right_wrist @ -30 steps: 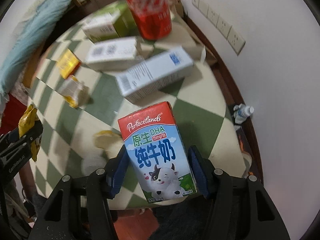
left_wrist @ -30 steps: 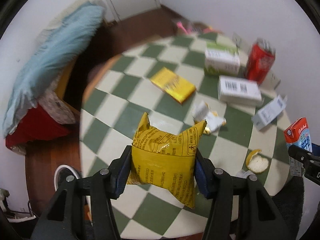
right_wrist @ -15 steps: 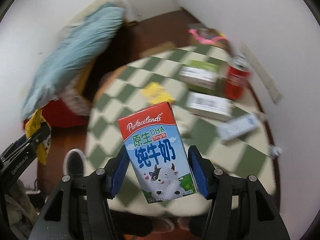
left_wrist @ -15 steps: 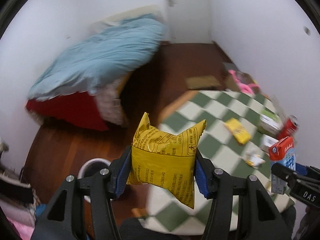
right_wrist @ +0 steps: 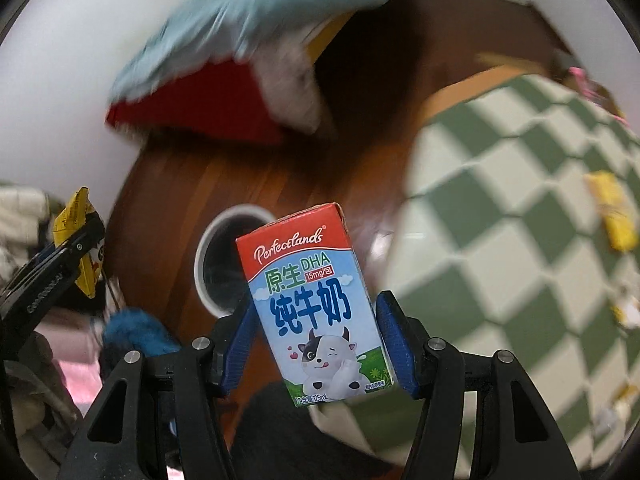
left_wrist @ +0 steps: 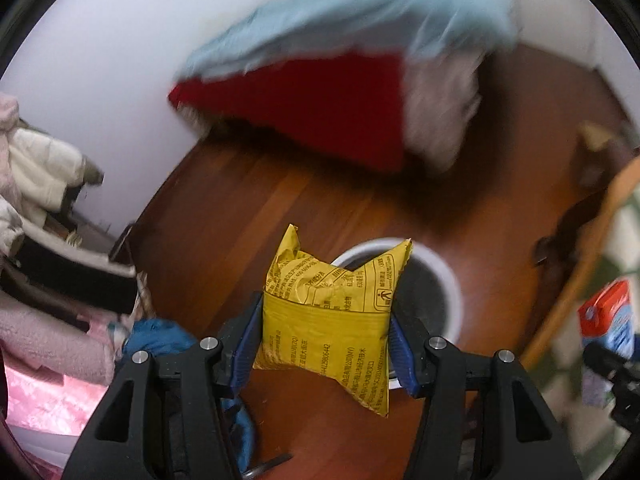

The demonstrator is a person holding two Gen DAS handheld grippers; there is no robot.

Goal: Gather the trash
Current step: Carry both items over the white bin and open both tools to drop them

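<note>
Above the wooden floor, just off the counter's (right_wrist: 500,200) near edge, both grippers carry trash toward one white-rimmed bin (left_wrist: 436,280) with a dark liner. The left gripper (left_wrist: 326,340) has its blue-padded fingers (left_wrist: 244,344) closed against the sides of one yellow snack wrapper (left_wrist: 328,316), which hangs over the bin's near rim. The right gripper (right_wrist: 316,332) has its fingers (right_wrist: 390,340) clamped on one small milk carton (right_wrist: 312,300), held upright and slightly tilted, with the bin showing just behind it.

The step in hand looks like the carry to the bin, with the drop not yet made. The next move probably calls for bringing each item squarely over the opening, then spreading the fingers so it falls inside; the light, crumpled wrapper may cling to a pad or drift past the rim, so release low and centred.

Count: one bin, two held items. On the checkered counter, one yellow packet (right_wrist: 612,216) lies toward the far right edge, and a few smaller scraps near the right edge are too blurred to count.
</note>
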